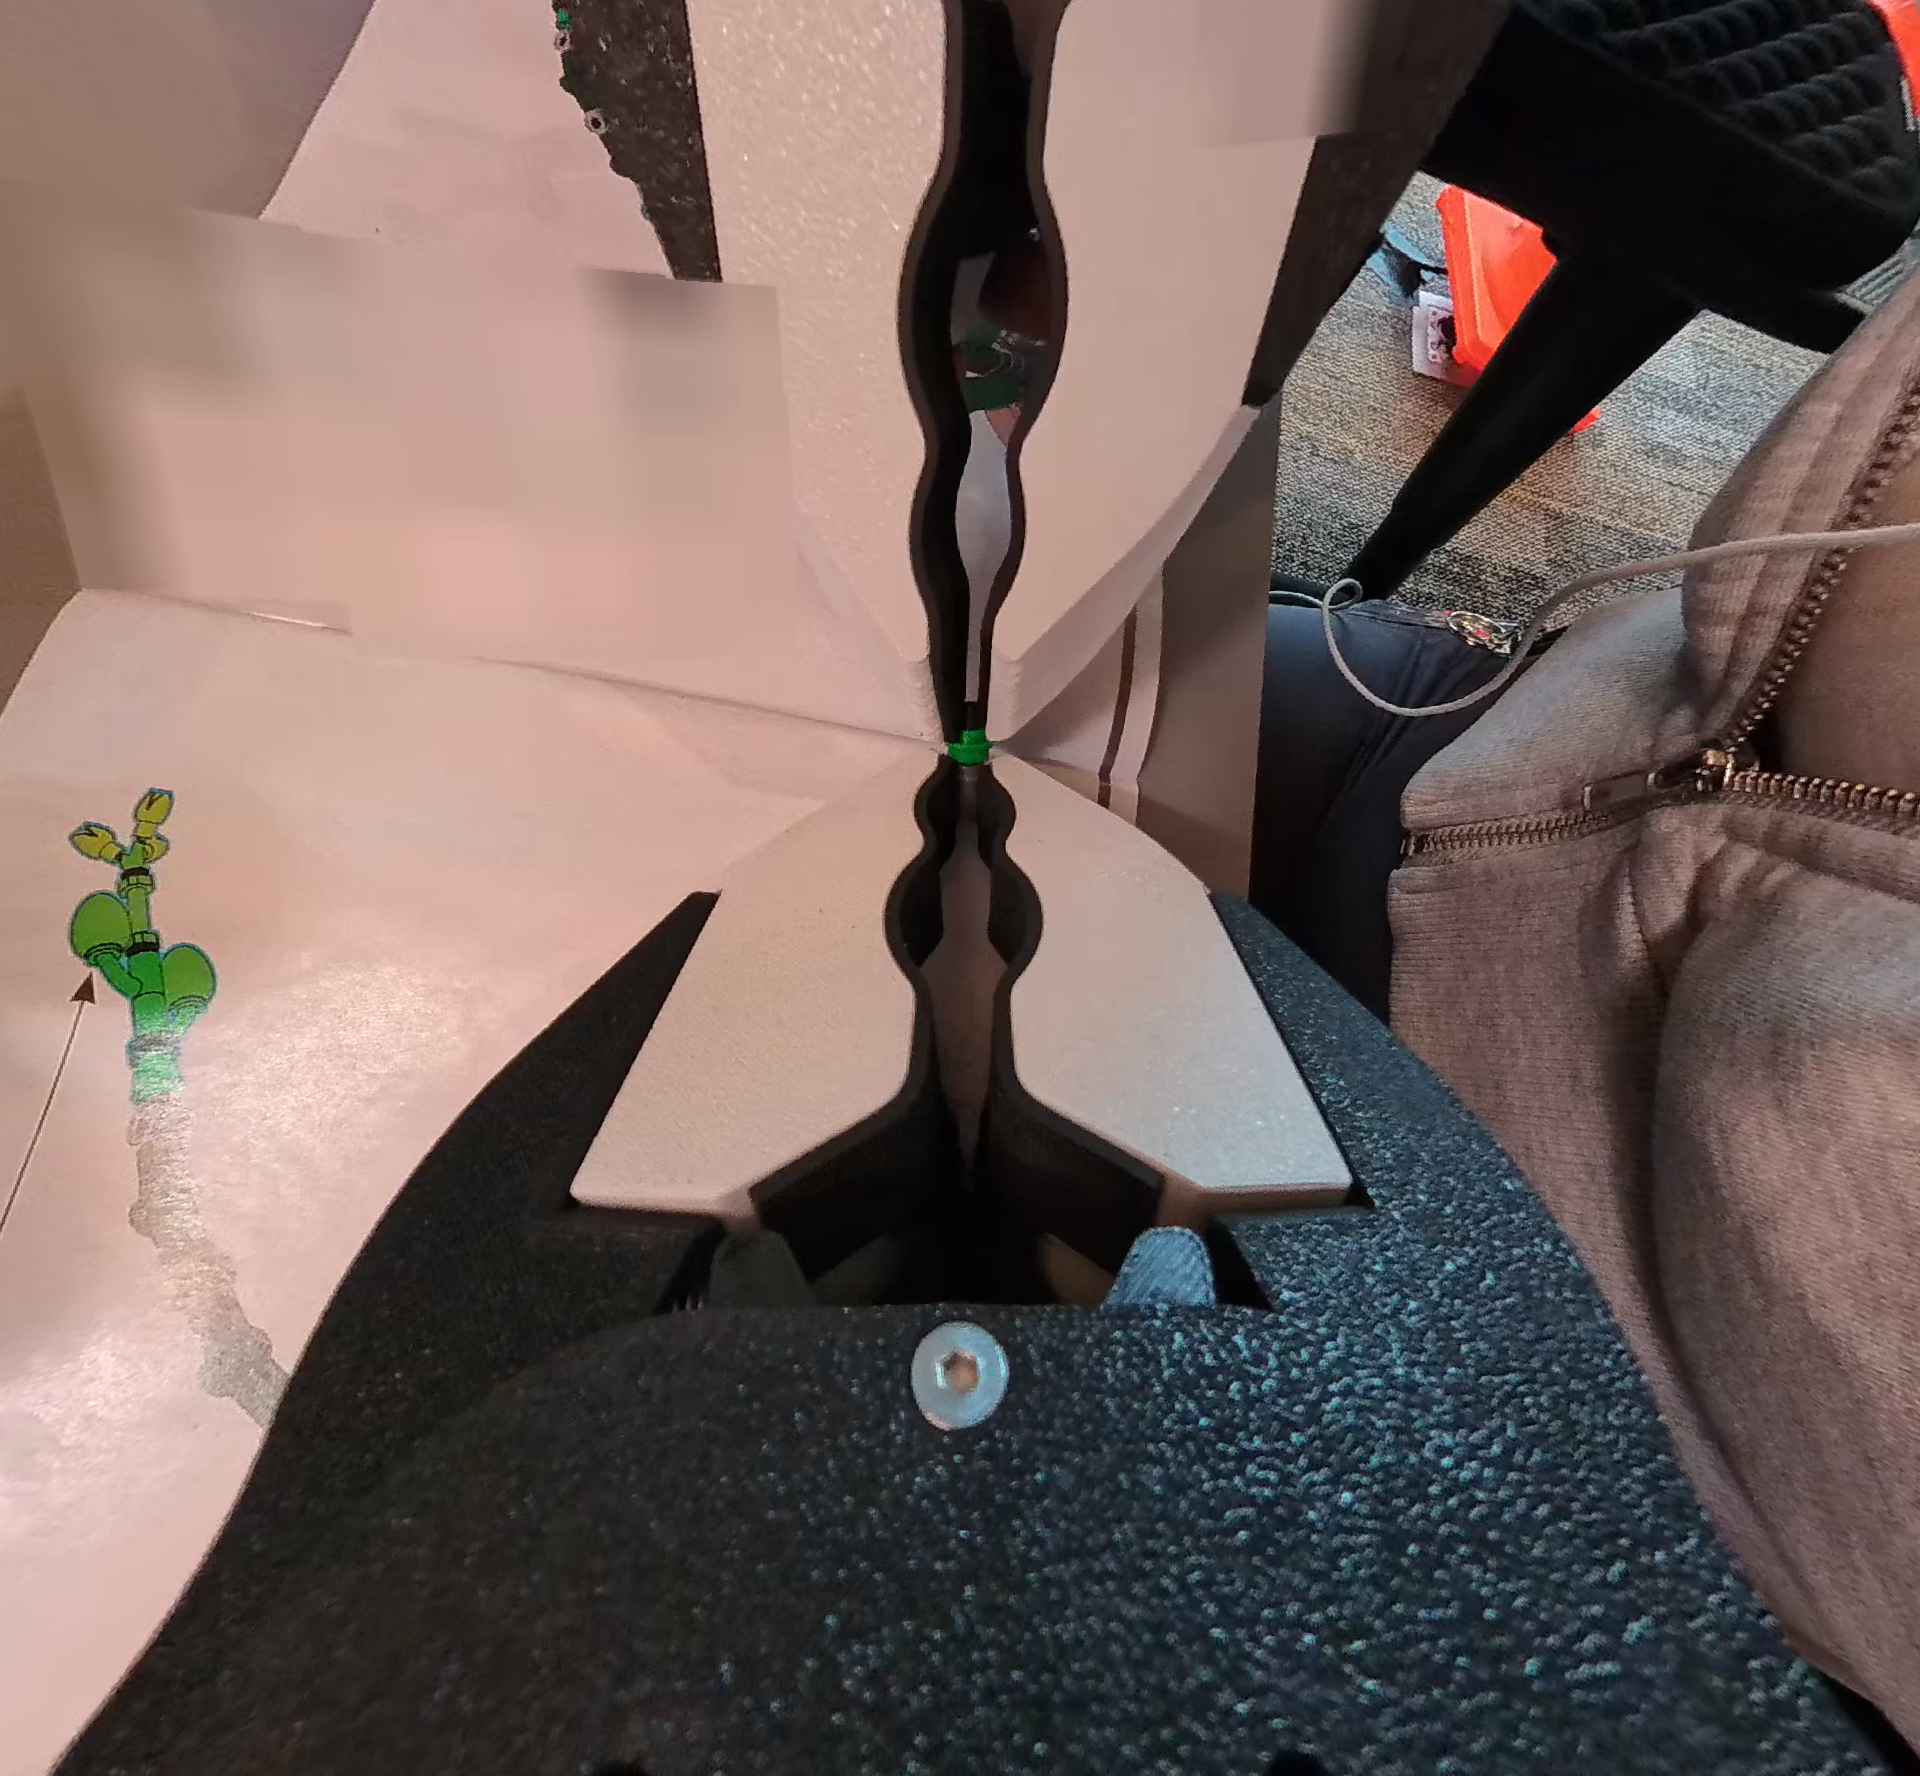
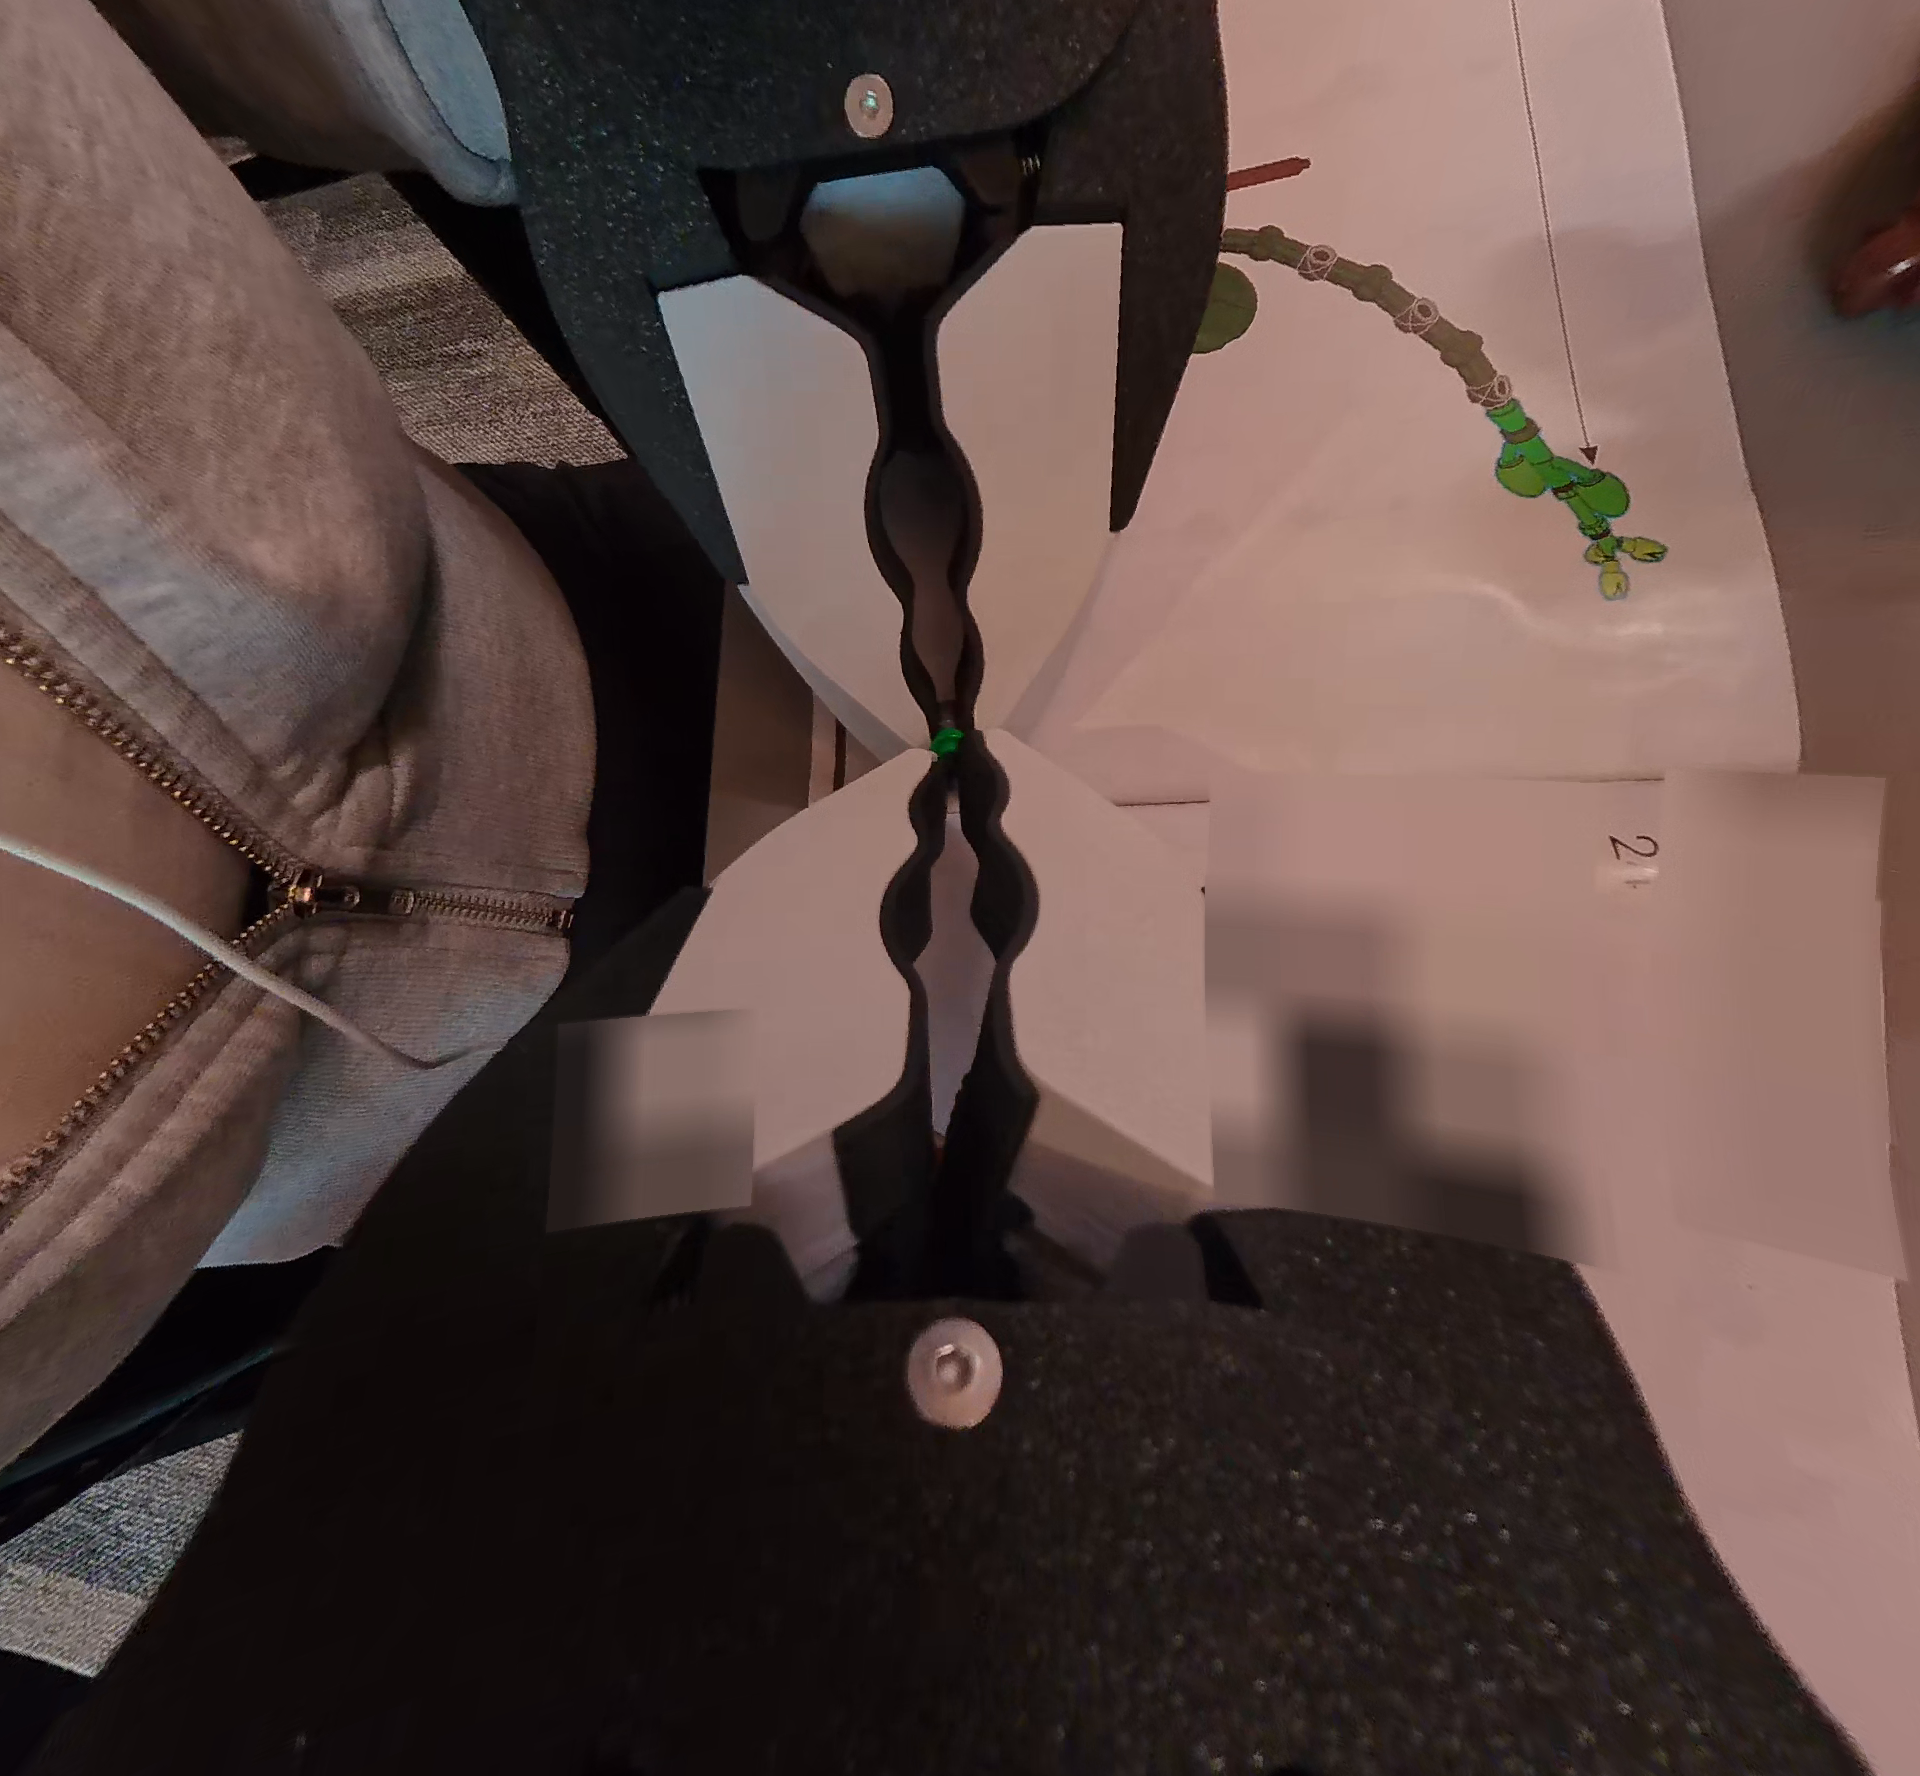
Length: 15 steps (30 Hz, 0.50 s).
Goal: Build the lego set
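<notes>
My two grippers meet tip to tip over a white printed sheet (image 1: pixel 436 843). A small green collar (image 1: pixel 969 745) sits right between the two pairs of fingertips. My left gripper (image 1: pixel 968 768) is shut on a thin grey pin (image 1: pixel 967 784) that runs into the collar. The right gripper (image 1: pixel 972 720) comes from above in this view and is shut on a thin black pin (image 1: pixel 974 710) on the collar's other side. In the right wrist view the green collar (image 2: pixel 945 742) lies between my right gripper (image 2: pixel 943 768) and the left gripper (image 2: pixel 949 716).
The sheet carries a drawing of a green and yellow jointed stem (image 1: pixel 140 937), which also shows in the right wrist view (image 2: pixel 1558 479). A person's grey zip hoodie (image 1: pixel 1662 999) is close on one side. A black chair leg (image 1: pixel 1507 438) and an orange object (image 1: pixel 1496 292) are on the carpet. Less than 4 cm separates the two grippers' tips.
</notes>
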Each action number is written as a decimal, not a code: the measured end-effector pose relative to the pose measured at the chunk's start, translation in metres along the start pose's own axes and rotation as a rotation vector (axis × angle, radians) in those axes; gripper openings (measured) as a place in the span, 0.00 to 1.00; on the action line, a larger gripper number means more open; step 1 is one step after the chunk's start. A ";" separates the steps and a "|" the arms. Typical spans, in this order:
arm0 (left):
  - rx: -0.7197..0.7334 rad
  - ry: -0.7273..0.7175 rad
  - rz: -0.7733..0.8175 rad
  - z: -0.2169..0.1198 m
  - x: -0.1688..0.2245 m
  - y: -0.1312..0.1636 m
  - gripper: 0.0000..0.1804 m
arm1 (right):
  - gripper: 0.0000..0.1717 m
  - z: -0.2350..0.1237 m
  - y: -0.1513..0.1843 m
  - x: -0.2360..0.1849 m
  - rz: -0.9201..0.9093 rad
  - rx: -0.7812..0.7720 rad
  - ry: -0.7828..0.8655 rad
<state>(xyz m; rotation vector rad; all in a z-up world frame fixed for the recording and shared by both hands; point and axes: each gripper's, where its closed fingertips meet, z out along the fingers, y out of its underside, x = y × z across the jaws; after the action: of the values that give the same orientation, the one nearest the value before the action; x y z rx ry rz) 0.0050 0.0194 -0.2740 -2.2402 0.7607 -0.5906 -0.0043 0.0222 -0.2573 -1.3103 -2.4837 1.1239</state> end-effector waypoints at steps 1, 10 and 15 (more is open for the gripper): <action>0.000 0.000 0.000 0.000 0.000 0.000 0.01 | 0.01 0.000 0.000 0.000 0.002 -0.001 -0.002; 0.003 0.014 -0.005 -0.002 0.001 -0.001 0.02 | 0.01 -0.002 -0.001 0.000 0.015 0.065 0.006; 0.065 0.018 -0.017 -0.007 -0.001 -0.007 0.14 | 0.01 -0.014 -0.001 0.005 0.066 0.131 0.008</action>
<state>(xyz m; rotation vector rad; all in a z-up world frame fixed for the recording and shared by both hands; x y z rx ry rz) 0.0029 0.0209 -0.2642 -2.1870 0.7217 -0.6357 -0.0024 0.0337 -0.2473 -1.3661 -2.3327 1.2688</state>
